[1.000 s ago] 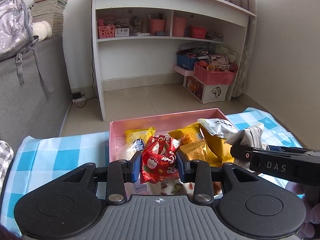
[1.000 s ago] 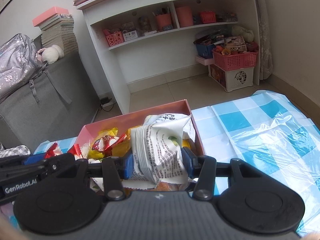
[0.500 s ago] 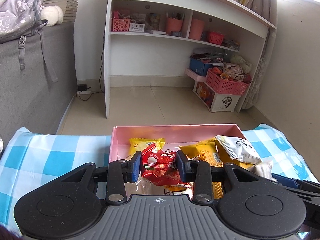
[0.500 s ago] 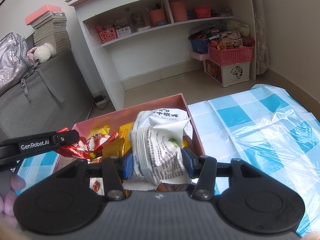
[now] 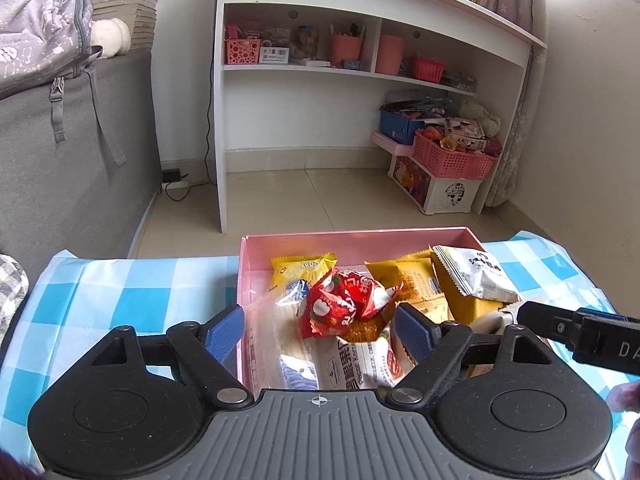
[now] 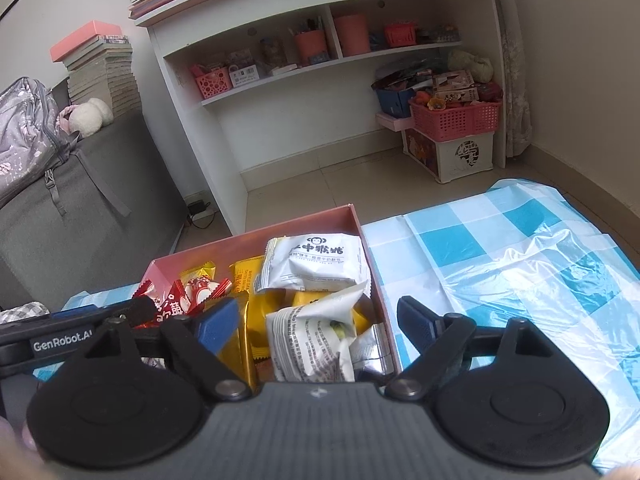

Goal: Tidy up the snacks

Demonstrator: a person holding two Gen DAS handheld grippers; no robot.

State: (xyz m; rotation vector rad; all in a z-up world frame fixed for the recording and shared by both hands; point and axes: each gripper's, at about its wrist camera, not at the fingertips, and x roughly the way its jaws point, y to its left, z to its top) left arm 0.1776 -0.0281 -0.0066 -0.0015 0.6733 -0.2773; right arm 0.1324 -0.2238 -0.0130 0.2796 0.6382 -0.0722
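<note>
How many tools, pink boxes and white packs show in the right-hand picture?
Tools: 2, left tool and right tool
Box: 1
White packs: 2, flat pack and crumpled pack
Total: 5

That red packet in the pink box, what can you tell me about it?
The red packet is a small, crinkly, shiny wrapper with zigzag-cut ends, printed with white characters and a white apple shape. It lies tilted on top of the other snacks in the pink box, resting against a yellow packet behind it and an orange one below. It sits between the left gripper's blue pads, but the jaws have just been opening and stand wide, so nothing grips it.
</note>
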